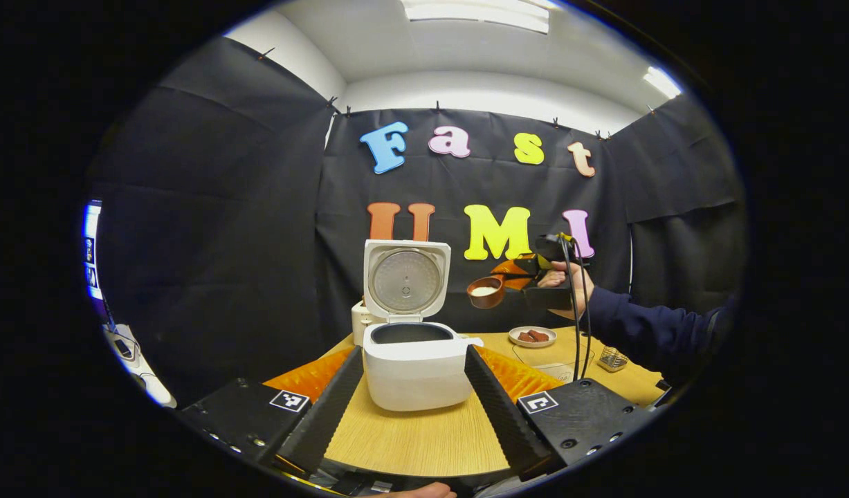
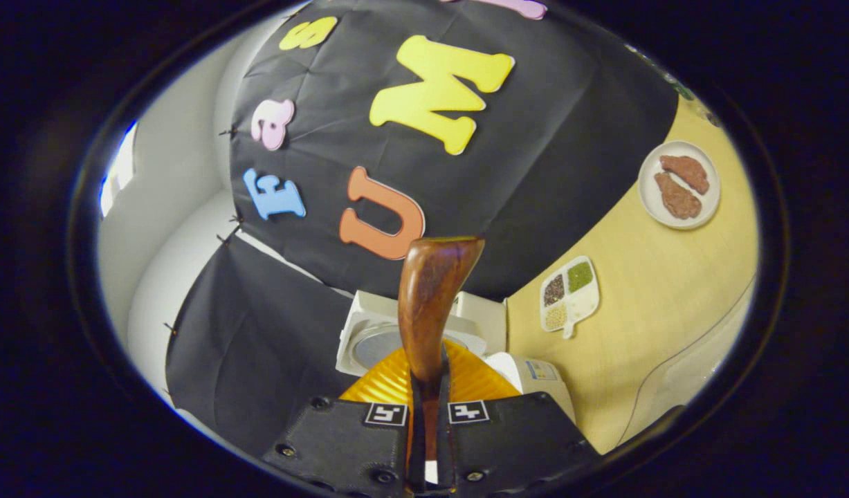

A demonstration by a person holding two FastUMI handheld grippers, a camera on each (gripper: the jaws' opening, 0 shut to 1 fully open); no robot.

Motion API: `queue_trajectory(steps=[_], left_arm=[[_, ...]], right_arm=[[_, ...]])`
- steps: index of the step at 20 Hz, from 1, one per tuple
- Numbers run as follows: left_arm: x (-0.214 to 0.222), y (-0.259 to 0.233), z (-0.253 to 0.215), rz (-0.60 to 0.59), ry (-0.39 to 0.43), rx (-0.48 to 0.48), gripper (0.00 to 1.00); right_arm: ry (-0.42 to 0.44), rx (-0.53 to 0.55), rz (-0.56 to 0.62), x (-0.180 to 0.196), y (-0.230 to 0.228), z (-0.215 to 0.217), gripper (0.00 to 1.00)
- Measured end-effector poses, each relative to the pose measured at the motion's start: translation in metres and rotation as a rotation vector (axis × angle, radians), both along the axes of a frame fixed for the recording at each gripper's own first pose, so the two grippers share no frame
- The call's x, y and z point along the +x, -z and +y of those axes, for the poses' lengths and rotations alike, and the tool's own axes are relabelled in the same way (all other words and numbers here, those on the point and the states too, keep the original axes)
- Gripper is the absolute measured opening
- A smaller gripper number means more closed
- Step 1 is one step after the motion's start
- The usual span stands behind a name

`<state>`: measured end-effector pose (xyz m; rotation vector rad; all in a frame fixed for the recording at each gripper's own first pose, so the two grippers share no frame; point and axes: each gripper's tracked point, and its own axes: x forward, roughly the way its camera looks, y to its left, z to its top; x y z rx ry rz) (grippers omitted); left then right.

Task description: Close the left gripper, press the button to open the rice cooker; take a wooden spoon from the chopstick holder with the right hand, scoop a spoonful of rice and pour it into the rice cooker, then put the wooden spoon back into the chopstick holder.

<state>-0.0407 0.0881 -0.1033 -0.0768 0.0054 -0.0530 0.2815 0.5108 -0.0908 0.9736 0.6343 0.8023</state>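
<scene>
one spoonful in the air, cooker open below it

one loaded wooden spoon (image 1: 492,289) sits in the right gripper (image 1: 528,271), fingers clamped tight on the handle. its bowl, with a bit of white rice in it, hangs up and to the right of the open rice cooker (image 1: 414,363), well above the pot's rim. i'd guess it needs to slide left and dip down before tipping. the spoon's long axis runs roughly level, bowl end toward the cooker.

left gripper (image 1: 414,394) is spread wide open on either side of the cooker, touching nothing. right one's clearly the nearer to the job.

right gripper view gives the handle (image 2: 431,304) running straight out between the jaws, plus a grain dish (image 2: 569,294) and a plate (image 2: 679,184) on the table (image 2: 645,332). left gripper view gives the mesh chopstick holder (image 1: 612,359).
</scene>
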Motion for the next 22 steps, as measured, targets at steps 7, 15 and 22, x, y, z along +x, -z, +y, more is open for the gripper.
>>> queue_trajectory(steps=[7,15,22], left_arm=[[0.0,0.014,0.018,0.043,-0.058,-0.013,0.94],[0.006,0.025,0.022,0.098,-0.075,-0.022,0.94],[0.001,0.022,0.019,0.097,-0.059,-0.024,0.94]], right_arm=[[0.025,-0.281,-0.243,0.011,0.002,0.059,0.08],[-0.016,-0.465,-0.523,-0.012,0.001,0.113,0.08],[-0.023,-0.612,-0.811,-0.037,-0.008,0.135,0.08]])
